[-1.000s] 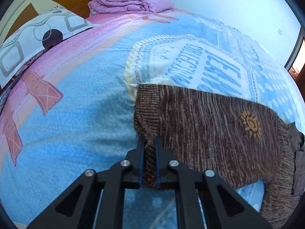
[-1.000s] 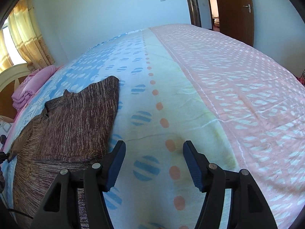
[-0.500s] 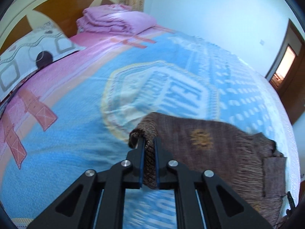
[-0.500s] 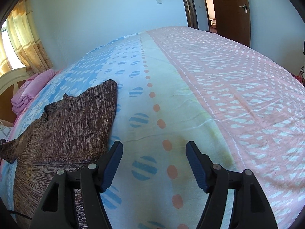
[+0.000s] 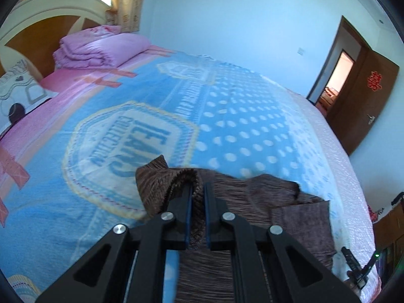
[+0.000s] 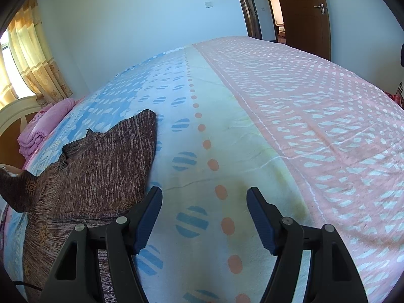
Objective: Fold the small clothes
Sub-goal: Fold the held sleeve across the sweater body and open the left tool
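Note:
A small brown knitted sweater (image 5: 272,217) lies on the bed. My left gripper (image 5: 198,189) is shut on its hem edge and holds that edge lifted above the bed, folded over toward the rest of the garment. In the right wrist view the sweater (image 6: 106,166) lies at the left, with the lifted corner (image 6: 17,189) raised at the far left. My right gripper (image 6: 204,197) is open and empty, low over the bedspread just right of the sweater.
The bedspread (image 5: 227,116) is blue with dots, and pink and cream (image 6: 303,126) on the other side. A folded pink quilt (image 5: 101,48) and a pillow (image 5: 20,91) lie by the headboard. A brown door (image 5: 363,101) stands open at the right.
My left gripper has lifted the sweater's hem off the bed and carried it over toward the collar end. The right gripper has stayed open and nearly still.

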Motion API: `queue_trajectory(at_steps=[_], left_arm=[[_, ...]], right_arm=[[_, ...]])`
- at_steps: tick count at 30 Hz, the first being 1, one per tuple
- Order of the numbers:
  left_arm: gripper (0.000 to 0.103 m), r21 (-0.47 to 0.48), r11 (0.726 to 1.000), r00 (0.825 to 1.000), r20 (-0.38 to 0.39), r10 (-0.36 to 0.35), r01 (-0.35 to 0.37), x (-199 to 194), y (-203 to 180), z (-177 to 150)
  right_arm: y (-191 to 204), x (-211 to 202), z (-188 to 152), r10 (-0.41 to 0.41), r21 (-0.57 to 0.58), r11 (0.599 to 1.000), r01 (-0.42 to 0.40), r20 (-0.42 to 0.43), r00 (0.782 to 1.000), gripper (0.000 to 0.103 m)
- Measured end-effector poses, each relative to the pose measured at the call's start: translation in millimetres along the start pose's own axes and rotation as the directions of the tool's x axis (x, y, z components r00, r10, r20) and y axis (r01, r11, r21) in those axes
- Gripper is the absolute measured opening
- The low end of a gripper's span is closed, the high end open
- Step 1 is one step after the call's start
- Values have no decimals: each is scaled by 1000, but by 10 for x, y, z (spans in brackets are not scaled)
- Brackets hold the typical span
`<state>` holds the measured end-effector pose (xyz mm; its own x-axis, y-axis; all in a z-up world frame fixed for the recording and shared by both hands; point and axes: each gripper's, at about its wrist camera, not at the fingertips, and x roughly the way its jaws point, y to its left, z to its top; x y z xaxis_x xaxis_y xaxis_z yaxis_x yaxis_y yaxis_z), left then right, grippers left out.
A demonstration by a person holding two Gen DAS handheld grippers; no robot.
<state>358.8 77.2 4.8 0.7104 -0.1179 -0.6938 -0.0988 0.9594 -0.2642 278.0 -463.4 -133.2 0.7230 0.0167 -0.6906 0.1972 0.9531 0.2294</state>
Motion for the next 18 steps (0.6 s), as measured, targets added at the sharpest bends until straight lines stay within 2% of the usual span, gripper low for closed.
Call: queue_trajectory(at_steps=[4, 7, 9, 12, 15, 18], left_arm=[[9, 34, 998, 999, -10, -48, 48, 61, -431, -87], [9, 75, 994, 997, -42, -71, 74, 251, -826, -274], [9, 112, 992, 996, -59, -59, 66, 392, -1061, -424], [14, 207, 978, 995, -97, 9, 12, 728, -1447, -802], [14, 279, 959, 985, -172, 6, 43, 909, -1679, -1146], [16, 324, 943, 987, -161, -17, 69, 794, -1718, -1283]], right_arm=[[9, 14, -9, -2, -1, 1000, 2, -8, 1000, 70], [10, 26, -13, -2, -1, 1000, 2, -12, 1000, 70], [10, 27, -14, -1, -1, 1000, 1, -13, 1000, 71], [14, 45, -11, 4, -1, 1000, -4, -19, 1000, 72], [20, 55, -10, 11, -5, 1000, -11, -23, 1000, 74], [24, 56, -10, 18, -7, 1000, -18, -24, 1000, 75]])
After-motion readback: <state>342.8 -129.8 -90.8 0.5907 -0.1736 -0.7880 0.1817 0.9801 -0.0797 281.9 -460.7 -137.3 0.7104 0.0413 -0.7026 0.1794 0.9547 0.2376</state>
